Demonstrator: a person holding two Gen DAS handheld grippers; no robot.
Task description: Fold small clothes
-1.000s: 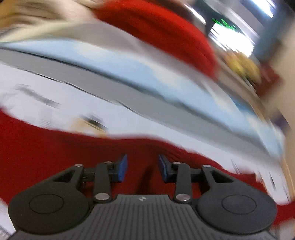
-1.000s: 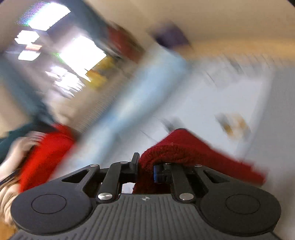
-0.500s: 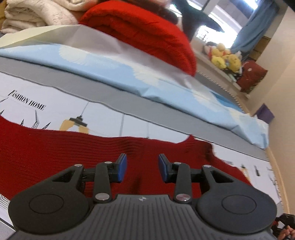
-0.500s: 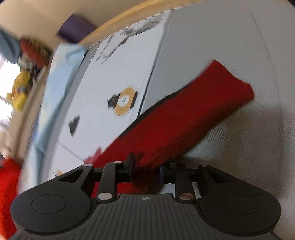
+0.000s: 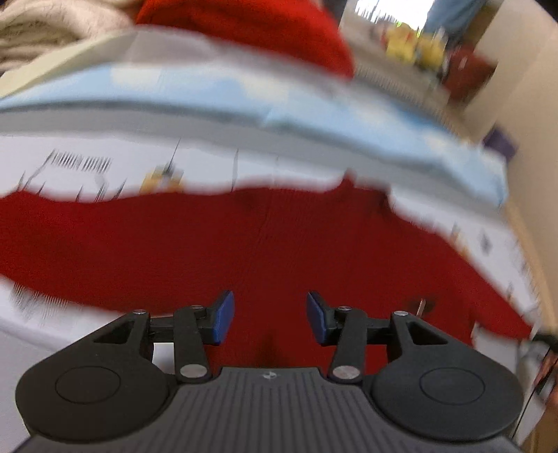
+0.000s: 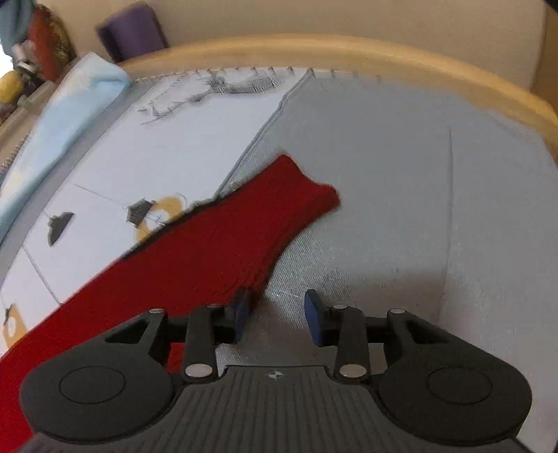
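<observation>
The red knit is a ribbed, soft garment that lies flat on the bed sheet; its sleeve is long and narrow and ends on the grey woven part of the sheet, while the rest crosses the white printed part. The left view is blurred by motion, so the print and the folded red pile behind are hard to read; the garment is cut off at both sides. The left gripper hangs over the knit with its blue pads apart and nothing between them; the right gripper is also spread, empty, its left pad at the sleeve edge.
</observation>
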